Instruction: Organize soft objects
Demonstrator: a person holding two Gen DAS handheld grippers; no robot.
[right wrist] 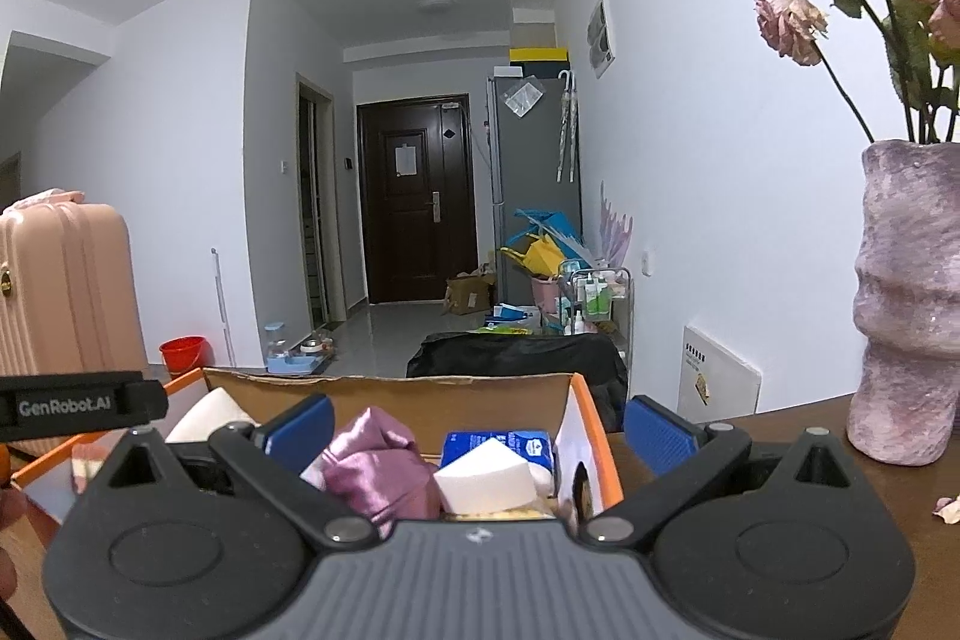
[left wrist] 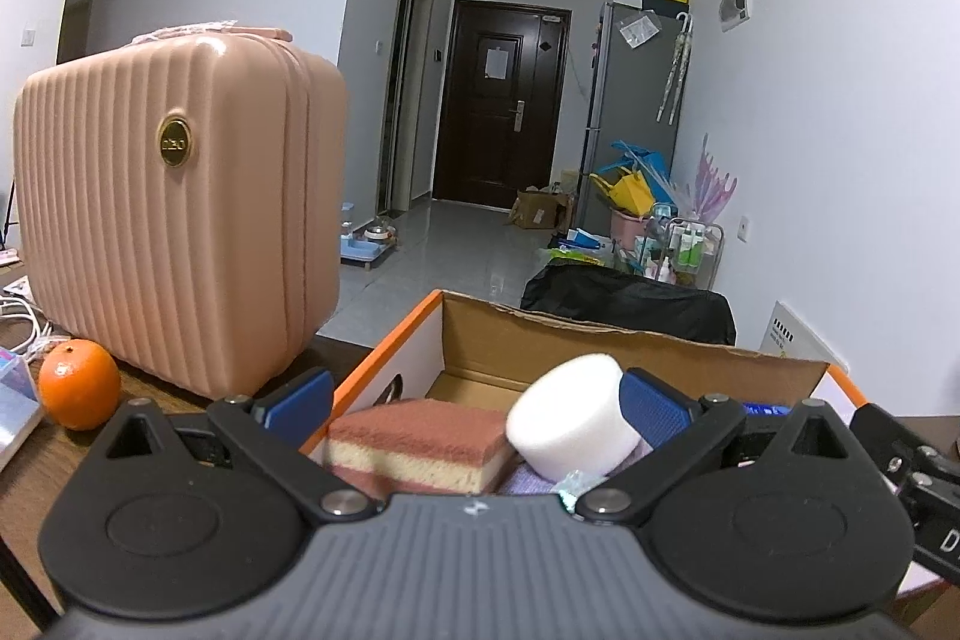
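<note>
An orange-edged cardboard box [left wrist: 600, 340] sits on the brown table. In it lie a pink-and-yellow layered sponge [left wrist: 414, 445], a white foam cylinder [left wrist: 570, 415] and a purple cloth [left wrist: 525, 478]. My left gripper [left wrist: 477, 403] is open over the box's left end, the cylinder beside its right finger. In the right wrist view the box [right wrist: 420, 394] holds a pink satin cloth [right wrist: 378, 466], a white foam wedge [right wrist: 486, 478] and a blue tissue pack [right wrist: 498, 445]. My right gripper [right wrist: 477, 427] is open above the box's right end, empty.
A pink ribbed suitcase [left wrist: 174, 220] stands on the table left of the box, with an orange [left wrist: 78, 382] and white cables [left wrist: 24, 322] by it. A purple vase [right wrist: 906, 298] of dried roses stands right. The left gripper's body [right wrist: 78, 409] shows in the right view.
</note>
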